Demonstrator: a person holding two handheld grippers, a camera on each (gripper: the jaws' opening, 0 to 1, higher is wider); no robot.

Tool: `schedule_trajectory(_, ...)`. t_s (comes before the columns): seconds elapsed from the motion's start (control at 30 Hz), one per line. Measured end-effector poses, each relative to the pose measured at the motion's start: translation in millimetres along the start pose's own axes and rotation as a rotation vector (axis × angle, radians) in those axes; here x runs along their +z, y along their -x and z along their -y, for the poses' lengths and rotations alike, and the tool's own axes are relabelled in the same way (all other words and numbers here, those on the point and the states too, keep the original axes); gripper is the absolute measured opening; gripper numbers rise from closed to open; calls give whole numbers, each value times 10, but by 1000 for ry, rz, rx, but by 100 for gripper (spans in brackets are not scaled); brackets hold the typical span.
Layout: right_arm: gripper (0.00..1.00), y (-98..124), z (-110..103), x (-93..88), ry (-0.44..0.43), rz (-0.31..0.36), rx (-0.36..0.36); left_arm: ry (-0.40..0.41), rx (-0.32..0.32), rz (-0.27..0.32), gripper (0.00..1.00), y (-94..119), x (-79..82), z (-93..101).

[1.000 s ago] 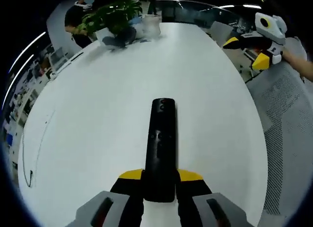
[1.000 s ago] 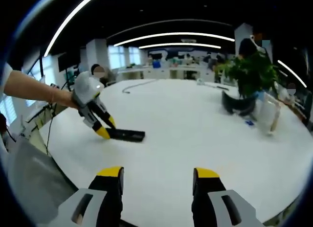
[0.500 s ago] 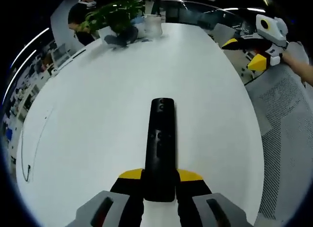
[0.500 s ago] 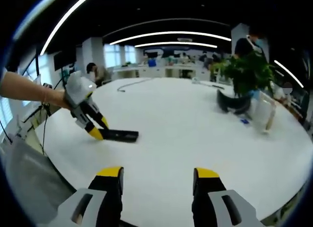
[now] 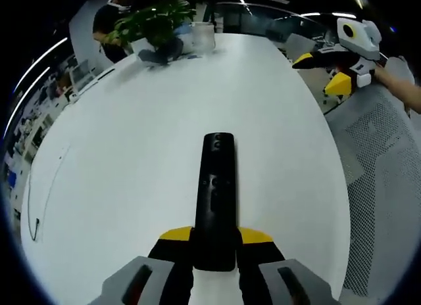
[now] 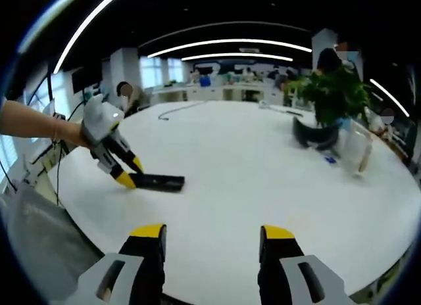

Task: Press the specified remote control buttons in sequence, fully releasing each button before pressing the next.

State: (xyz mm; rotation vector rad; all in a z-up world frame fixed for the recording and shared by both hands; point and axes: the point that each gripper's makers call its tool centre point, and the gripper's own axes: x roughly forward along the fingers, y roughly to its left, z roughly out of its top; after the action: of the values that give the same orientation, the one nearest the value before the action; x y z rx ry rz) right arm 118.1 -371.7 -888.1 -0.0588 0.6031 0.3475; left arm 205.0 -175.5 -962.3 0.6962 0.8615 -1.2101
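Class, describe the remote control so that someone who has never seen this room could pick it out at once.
Start at the big white oval table and find the near edge, far from the potted plant. There the left tool clamps one end of the remote control. It is a long, slim black bar lying flat, the only dark thing on that stretch of table.

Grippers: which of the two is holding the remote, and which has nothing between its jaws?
The left gripper is clamped on the near end of the black remote lying on the white table. The right gripper stands open over the table edge, holding nothing.
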Motion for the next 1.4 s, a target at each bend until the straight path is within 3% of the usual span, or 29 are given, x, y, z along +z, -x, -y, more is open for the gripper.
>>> schedule_trajectory(0.5, 54, -10, -13, -49, 8, -30, 5, -40, -21, -63, 24, 9, -16, 80)
schedule_trajectory(1.13, 50, -26, -66, -65, 18, -43, 34, -46, -18, -71, 24, 30, -39, 238)
schedule_trajectory(1.4, 50, -5, -14, -18, 21, -22, 6, -56, -18, -87, 24, 32, -42, 271)
